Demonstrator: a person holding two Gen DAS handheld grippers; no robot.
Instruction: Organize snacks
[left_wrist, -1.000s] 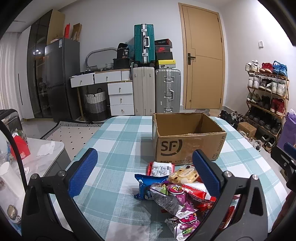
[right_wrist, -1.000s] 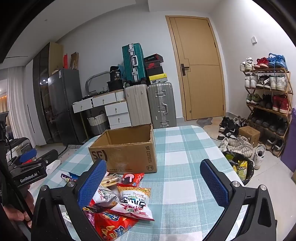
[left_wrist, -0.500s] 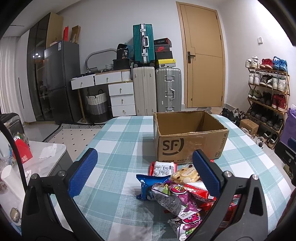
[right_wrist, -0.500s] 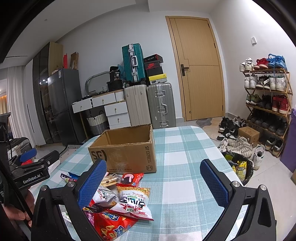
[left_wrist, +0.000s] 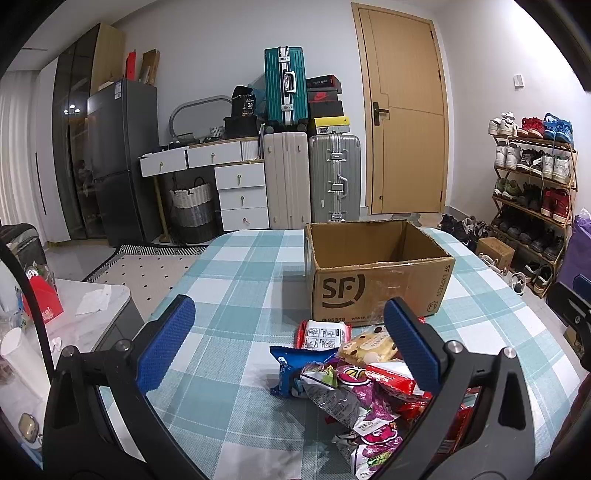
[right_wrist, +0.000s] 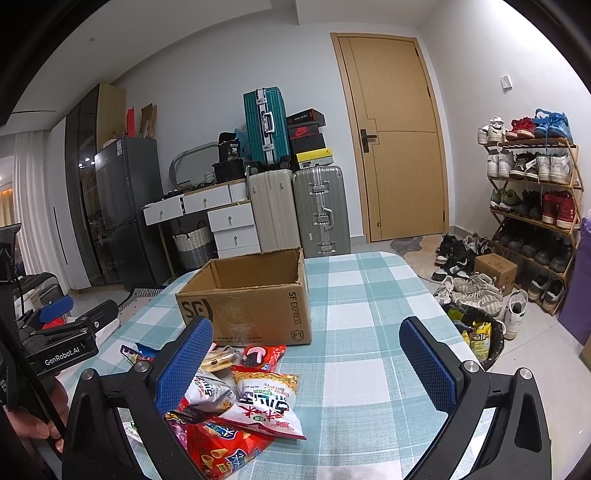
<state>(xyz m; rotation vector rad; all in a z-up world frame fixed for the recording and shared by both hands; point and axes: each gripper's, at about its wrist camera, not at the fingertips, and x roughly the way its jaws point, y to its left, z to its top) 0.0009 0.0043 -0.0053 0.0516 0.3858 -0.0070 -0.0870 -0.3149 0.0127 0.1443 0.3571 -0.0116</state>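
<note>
— What have you got in your jaws right now?

— Nothing in either. My left gripper (left_wrist: 284, 341) hangs above the near part of the teal-and-white checked tablecloth (left_wrist: 236, 280) with its blue-padded fingers (left_wrist: 166, 347) spread wide, only air between them. My right gripper (right_wrist: 314, 363) is the same, splayed wide and holding nothing, out over the right half of the cloth.

— And the snacks?

— Heaped nearest me, on the cloth. From my left camera the loose pile of snack packets (left_wrist: 354, 384) lies low and to the right, partly behind my right-hand finger: a blue wrapper (left_wrist: 295, 363) on the pile's left edge, a purple-and-grey bag (left_wrist: 351, 395) nearest, a white-and-red packet (left_wrist: 323, 334) and a pale yellow biscuit pack (left_wrist: 369, 345) at its far side. From my right camera I see a red chip bag (right_wrist: 218, 448) closest, a white noodle bag with red lettering (right_wrist: 266, 402) lying partly over it, and a red packet (right_wrist: 264, 356) beyond, just short of the box.

— Which box?

— An open brown cardboard carton printed SF (left_wrist: 376, 273), standing upright just behind the pile. What I can see of its inside is bare.

— Further back?

— Past the table's far edge, on the floor, a beige ribbed suitcase (left_wrist: 286, 177) and a silver one (left_wrist: 334, 177) stand side by side, a teal suitcase (left_wrist: 285, 86) on top. A tan wooden door (left_wrist: 404, 110) is to their right, and a shoe rack (left_wrist: 532, 177) along the right wall
</note>
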